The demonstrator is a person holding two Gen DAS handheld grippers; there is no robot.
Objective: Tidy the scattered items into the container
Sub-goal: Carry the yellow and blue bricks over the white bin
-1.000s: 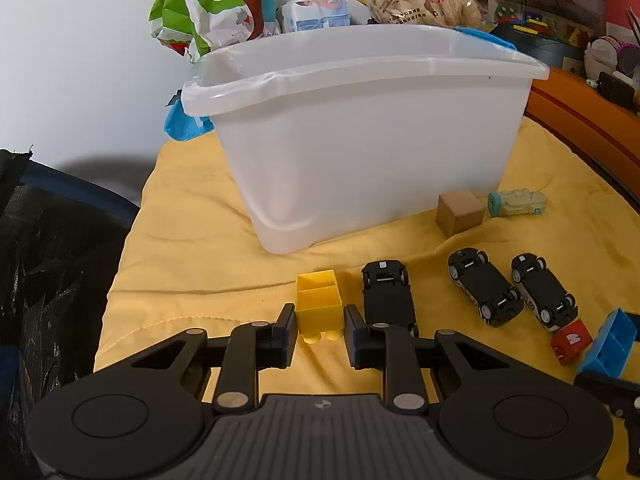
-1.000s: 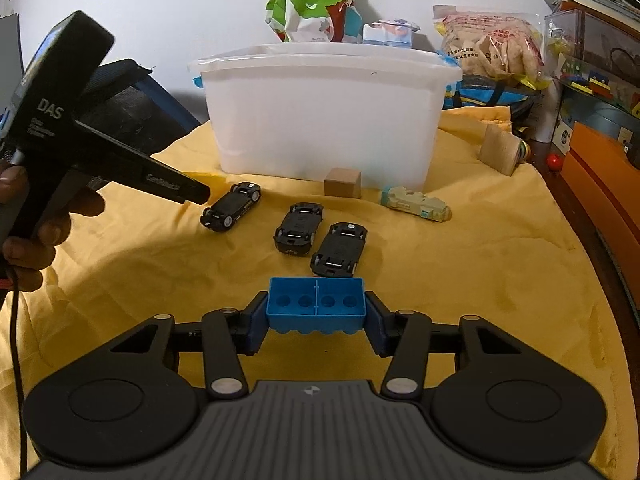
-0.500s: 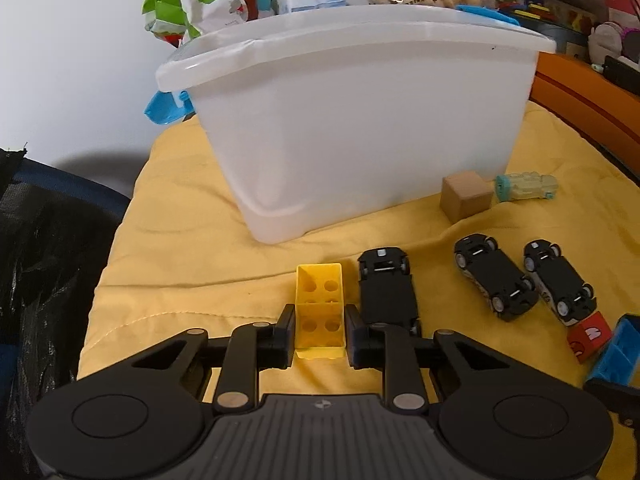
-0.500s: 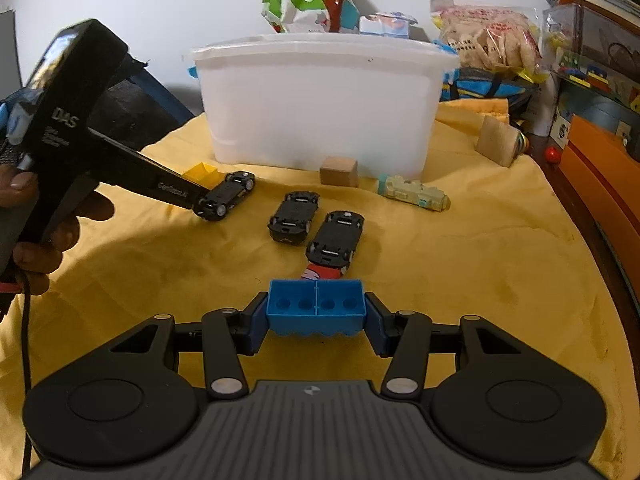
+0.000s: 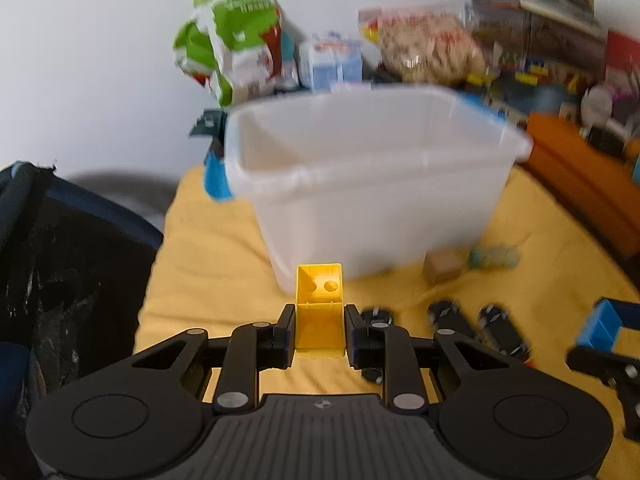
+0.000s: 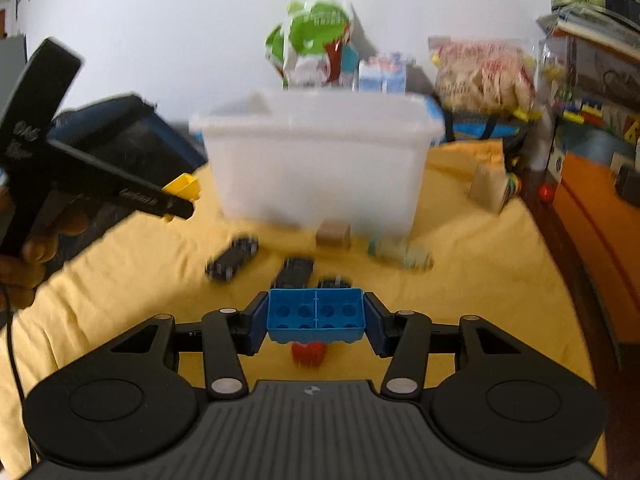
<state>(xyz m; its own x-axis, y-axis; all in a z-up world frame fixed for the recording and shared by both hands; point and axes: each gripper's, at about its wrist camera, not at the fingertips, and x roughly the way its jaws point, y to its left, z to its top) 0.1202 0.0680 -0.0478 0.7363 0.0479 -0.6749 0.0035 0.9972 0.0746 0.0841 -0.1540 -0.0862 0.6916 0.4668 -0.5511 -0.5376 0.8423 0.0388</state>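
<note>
The left gripper is closed on a yellow building block, and the block stands between the pads with its hollow underside turned to the camera, off the yellow cloth. The right gripper is closed on a wider blue block, held across its long side, also clear of the cloth. The white container is in front of both grippers, open at the top and, as far as its blurred inside shows, empty. On the cloth before it lie three black toy cars, a small wooden cube, a pale toy vehicle and a small red block, which lies just under the blue one. I judge that the risk now is mostly at the rim: the container wall is high, and if a gripper goes forward too low, the block can knock the rim, push the light container back or twist out of the pads. The yellow block is held only at its lower part, so a bump could turn it easily. Both hands go to the same opening, so the grippers could also collide above it. A release before the rim is passed would drop the block on the cloth.
</note>
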